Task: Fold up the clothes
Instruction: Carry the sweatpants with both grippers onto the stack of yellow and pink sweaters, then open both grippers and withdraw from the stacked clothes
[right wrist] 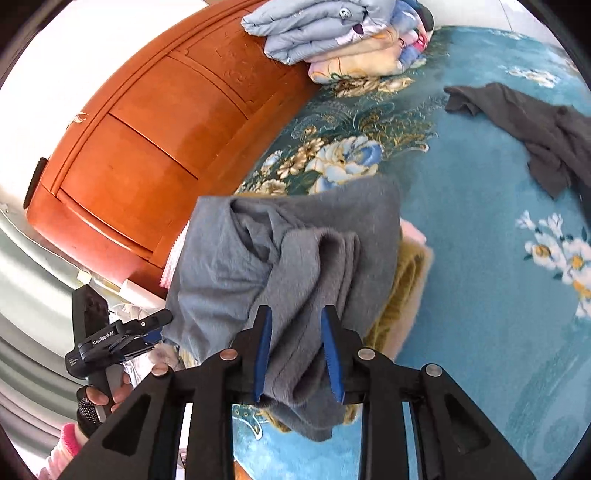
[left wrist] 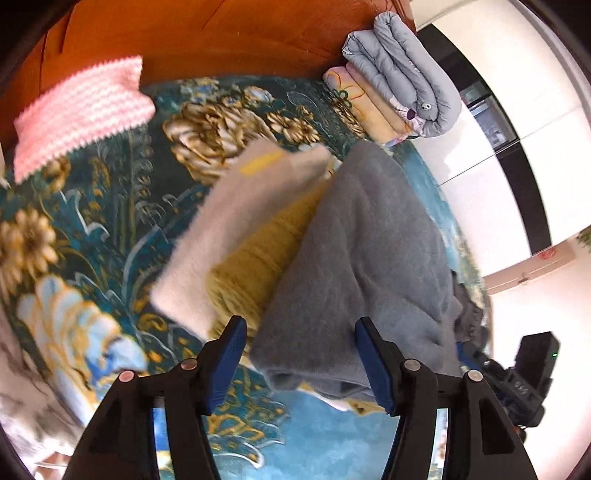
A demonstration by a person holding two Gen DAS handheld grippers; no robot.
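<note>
My right tongs (right wrist: 297, 350) pinch the grey sweater (right wrist: 295, 251) over the stack (left wrist: 243, 258); my left (left wrist: 299, 354) gape empty beside it; I'd lay it square, then let go.

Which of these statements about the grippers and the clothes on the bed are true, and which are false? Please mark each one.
1. The right gripper is shut on the grey garment. True.
2. The left gripper grips the pink knitted piece. False: its jaws stand open, and the pink piece lies far from it, near the wooden headboard.
3. A dark grey garment lies unfolded on the blue floral bedspread. True.
4. The folded quilts lie on the floor. False: they are stacked on the bed against the headboard.
5. A mustard yellow garment lies partly under the grey garment. True.
</note>
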